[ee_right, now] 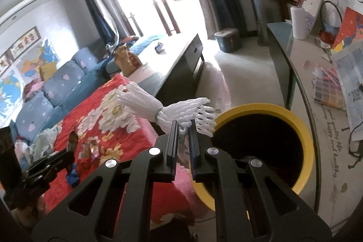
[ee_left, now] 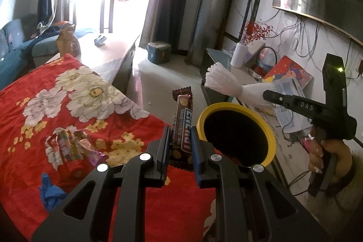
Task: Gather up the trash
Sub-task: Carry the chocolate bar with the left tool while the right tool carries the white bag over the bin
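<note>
My left gripper point(ee_left: 180, 135) is shut on a brown snack wrapper point(ee_left: 182, 126) and holds it upright just left of the yellow-rimmed bin point(ee_left: 271, 133). My right gripper point(ee_right: 183, 128) is shut on a white crinkled plastic wrapper point(ee_right: 179, 109), held at the bin's point(ee_right: 306, 128) left rim; the same wrapper point(ee_left: 226, 83) shows in the left wrist view above the bin, with the right gripper point(ee_left: 268, 94) behind it. Colourful wrappers point(ee_left: 70, 144) and a blue scrap point(ee_left: 51, 194) lie on the red floral blanket point(ee_left: 34, 92).
A dark coffee table point(ee_right: 181, 60) with a brown paper bag point(ee_right: 127, 60) stands beyond the blanket. A blue sofa point(ee_right: 61, 83) is at the left. A long side table point(ee_right: 301, 74) with papers and a vase is at the right. A small bin point(ee_right: 226, 40) sits on the floor.
</note>
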### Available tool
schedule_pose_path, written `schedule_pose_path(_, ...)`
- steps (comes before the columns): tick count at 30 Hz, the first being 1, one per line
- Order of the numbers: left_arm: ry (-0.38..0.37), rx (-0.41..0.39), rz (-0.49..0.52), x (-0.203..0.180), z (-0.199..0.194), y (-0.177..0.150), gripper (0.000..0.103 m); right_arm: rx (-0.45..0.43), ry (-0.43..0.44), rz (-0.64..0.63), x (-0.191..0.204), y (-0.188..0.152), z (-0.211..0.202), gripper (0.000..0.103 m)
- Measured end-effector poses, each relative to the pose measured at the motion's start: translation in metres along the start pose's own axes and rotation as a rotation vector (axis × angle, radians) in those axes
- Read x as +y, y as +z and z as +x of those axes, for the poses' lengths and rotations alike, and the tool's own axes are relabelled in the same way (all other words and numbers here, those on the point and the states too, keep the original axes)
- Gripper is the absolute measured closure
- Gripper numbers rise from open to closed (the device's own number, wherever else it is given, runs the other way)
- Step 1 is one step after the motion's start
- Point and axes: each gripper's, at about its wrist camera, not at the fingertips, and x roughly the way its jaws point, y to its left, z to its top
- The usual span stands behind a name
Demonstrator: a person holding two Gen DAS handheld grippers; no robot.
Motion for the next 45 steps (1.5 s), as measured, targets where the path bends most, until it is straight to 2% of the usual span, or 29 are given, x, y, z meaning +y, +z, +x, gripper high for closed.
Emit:
schedule_pose_path(32, -0.093, 0.088, 0.144, -0.074, 0.048, -0.011, 0.086, 0.007, -0.137, 0.133, -0.076, -0.004, -0.002, 0.097)
schedule_pose_path(45, -0.141, 0.127, 0.159, -0.097, 0.071, -0.016, 0.086, 0.019, -0.188, 0.191, -0.106, -0.010, -0.002, 0.097)
